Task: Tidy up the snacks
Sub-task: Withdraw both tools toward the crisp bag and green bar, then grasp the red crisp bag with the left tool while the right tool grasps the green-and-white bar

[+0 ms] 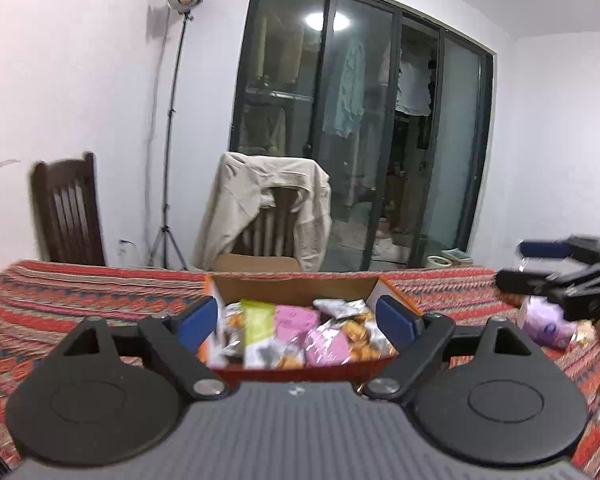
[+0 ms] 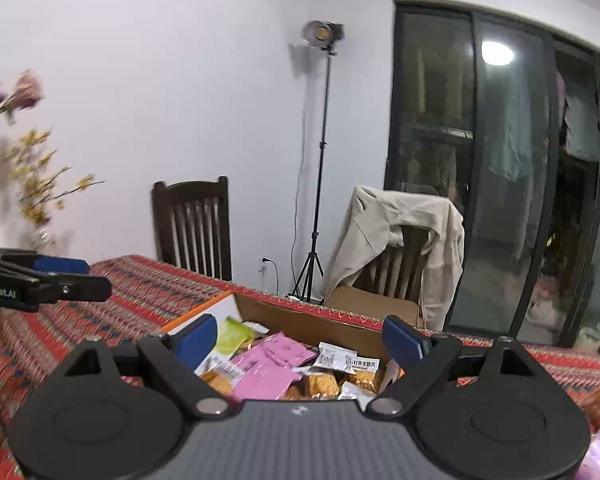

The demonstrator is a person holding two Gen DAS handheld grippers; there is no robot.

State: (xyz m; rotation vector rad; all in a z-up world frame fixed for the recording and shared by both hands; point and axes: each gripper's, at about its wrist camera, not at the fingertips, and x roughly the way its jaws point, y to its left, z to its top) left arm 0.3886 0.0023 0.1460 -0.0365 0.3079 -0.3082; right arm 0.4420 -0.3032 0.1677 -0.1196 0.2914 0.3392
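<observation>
Both claws, left (image 1: 296, 316) and right (image 2: 300, 338), are spread, empty, above the box (image 1: 300, 288) of snack packets (image 2: 260, 376); its long axis runs across the table (image 1: 80, 296).

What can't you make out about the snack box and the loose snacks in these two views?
- Left wrist view: the box's near wall hides behind the left gripper.
- Left wrist view: the purple packet is blurred, partly behind the right gripper.
- Right wrist view: packet print too small to read.
</observation>
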